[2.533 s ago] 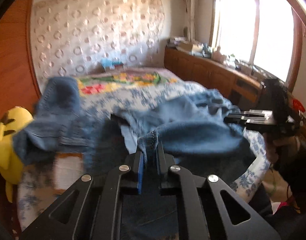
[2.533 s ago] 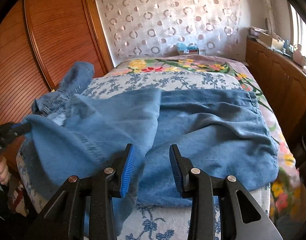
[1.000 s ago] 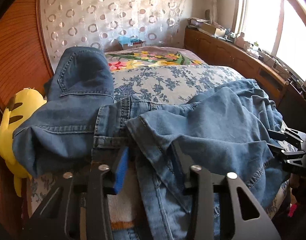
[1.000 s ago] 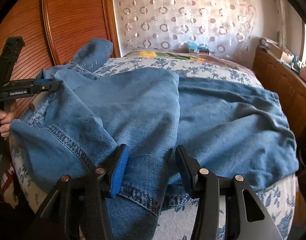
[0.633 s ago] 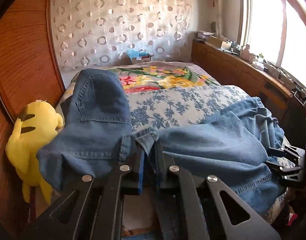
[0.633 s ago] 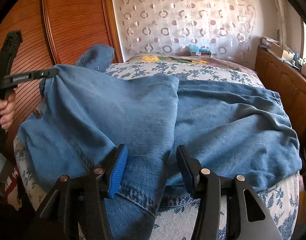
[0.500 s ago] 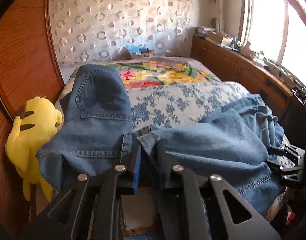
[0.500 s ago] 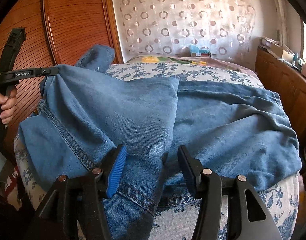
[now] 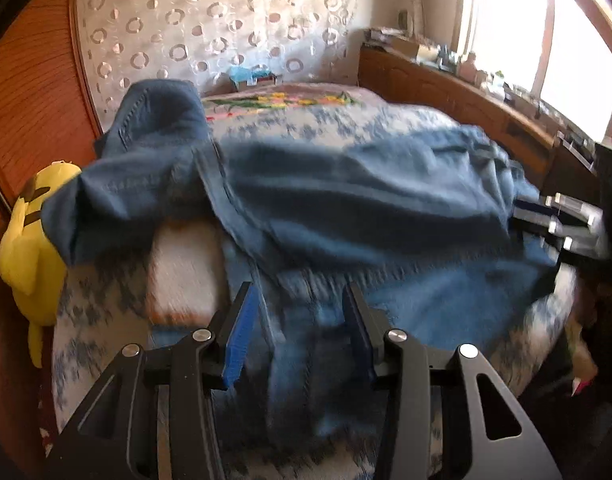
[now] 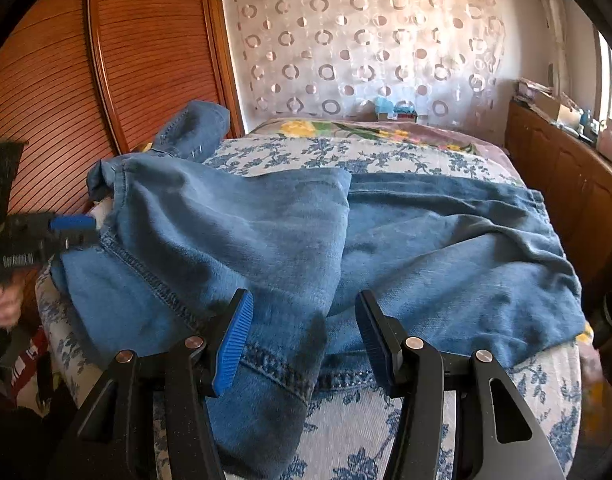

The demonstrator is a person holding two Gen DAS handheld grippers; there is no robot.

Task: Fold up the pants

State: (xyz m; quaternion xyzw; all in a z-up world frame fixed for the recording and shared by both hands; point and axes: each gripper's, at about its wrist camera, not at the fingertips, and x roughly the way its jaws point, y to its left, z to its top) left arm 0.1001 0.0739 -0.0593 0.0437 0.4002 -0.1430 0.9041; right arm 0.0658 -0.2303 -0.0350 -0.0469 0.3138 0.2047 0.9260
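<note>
Pants point(image 10: 306, 236), blue denim, are lying across the near end of the bed point(image 10: 385, 156), w/ a hem hanging over the front edge and one leg folded over the middle. Far half of the bed is sitting bare, so there's room to move that way. Yellow plush point(image 9: 26, 240) is wedged at the left edge. Left gripper point(image 9: 298, 320) has just been opening, jaws apart over blurry denim. Right gripper point(image 10: 302, 332) is also spread, straddling the hem, pads not pressing.
</note>
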